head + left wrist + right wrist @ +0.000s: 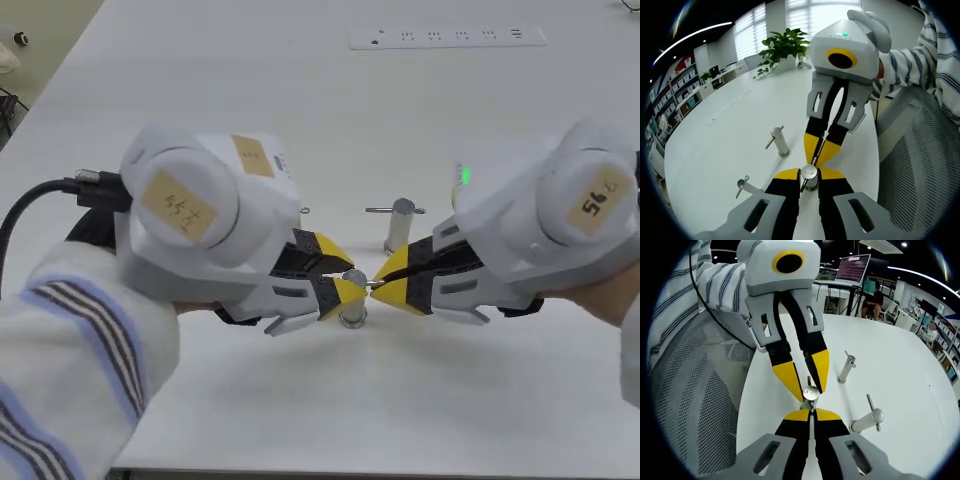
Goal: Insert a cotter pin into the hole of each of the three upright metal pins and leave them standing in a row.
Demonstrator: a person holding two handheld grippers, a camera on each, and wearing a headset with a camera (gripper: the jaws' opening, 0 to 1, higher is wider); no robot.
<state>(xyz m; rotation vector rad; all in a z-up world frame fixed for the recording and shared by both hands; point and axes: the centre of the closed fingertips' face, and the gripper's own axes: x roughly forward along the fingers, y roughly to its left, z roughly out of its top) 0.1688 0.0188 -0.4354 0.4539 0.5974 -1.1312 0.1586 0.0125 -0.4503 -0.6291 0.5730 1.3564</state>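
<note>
Steel pin point(352, 312) on the counter point(300, 400), left gripper point(348, 280) fingers clamped around it. Right gripper point(376, 284) fingers pinch a cotter pin point(812, 411) at its top.

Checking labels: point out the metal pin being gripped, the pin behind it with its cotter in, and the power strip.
Gripped metal pin point(809, 173): left gripper view, round top face.
Pin behind it point(400, 231): head view, upright shaft.
Power strip point(447, 37): head view, top face.

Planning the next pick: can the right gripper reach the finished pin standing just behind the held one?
Probably yes. The finished pin stands apart on bare table just past the right gripper, nothing between them. Its jaws are shut on a cotter pin, though, so it would have to release first.
</note>
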